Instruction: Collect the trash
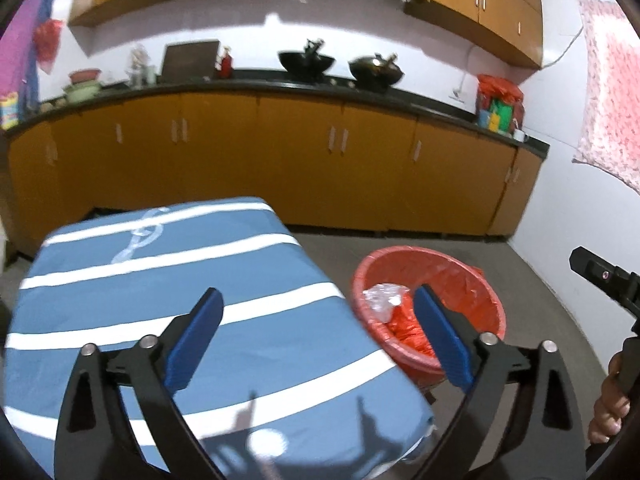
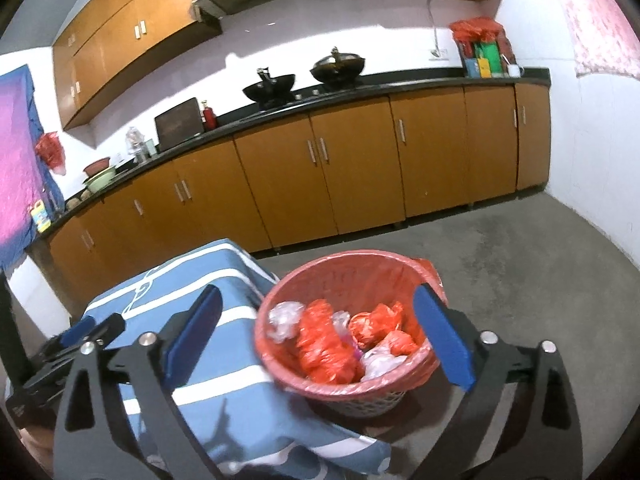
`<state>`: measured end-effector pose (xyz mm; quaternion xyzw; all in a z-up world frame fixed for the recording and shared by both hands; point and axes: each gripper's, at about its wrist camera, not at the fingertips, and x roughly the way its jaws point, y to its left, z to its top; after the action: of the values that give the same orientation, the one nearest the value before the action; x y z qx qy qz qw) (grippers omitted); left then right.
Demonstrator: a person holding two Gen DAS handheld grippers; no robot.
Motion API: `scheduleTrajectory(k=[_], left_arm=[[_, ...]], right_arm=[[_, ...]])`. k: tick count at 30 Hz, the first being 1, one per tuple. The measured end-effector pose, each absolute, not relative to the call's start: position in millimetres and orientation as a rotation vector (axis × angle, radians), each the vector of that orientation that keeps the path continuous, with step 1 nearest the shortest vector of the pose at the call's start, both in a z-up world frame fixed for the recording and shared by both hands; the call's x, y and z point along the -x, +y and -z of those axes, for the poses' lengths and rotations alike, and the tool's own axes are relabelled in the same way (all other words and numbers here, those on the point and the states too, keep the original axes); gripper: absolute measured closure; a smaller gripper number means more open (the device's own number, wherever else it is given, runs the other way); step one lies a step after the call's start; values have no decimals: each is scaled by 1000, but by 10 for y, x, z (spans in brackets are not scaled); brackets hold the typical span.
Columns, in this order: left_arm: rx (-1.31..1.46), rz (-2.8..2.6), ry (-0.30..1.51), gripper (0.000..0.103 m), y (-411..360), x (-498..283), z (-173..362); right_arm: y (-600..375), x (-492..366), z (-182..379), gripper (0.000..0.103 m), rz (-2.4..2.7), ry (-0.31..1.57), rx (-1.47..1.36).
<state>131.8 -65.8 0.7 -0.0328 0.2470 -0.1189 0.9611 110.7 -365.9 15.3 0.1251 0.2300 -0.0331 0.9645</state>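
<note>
With the table [image 1: 168, 280] bare of litter, both the left gripper [image 1: 320, 336] and right gripper [image 2: 320, 336] gape wide and empty, seemingly because the wrappers [image 2: 332, 344] already fill the bin [image 2: 344, 388].

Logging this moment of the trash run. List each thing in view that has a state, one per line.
left gripper: open, nothing between the fingers
right gripper: open, nothing between the fingers
red basket: upright on the floor beside the table, lined with a red bag, partly filled
bagged trash: red and clear bundles lying inside the basket
table: covered with a blue striped cloth
lower cabinet doors: closed
</note>
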Motion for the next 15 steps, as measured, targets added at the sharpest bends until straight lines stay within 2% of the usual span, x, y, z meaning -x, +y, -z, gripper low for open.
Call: scheduleTrajectory(k=[3, 15], left_arm=[[55, 206, 472, 2, -531, -1117, -65], [55, 100, 421, 2, -199, -594, -216]], right_arm=[[-3496, -957, -213, 4, 63, 449, -218], [-3041, -465, -335, 4, 70, 390, -105]])
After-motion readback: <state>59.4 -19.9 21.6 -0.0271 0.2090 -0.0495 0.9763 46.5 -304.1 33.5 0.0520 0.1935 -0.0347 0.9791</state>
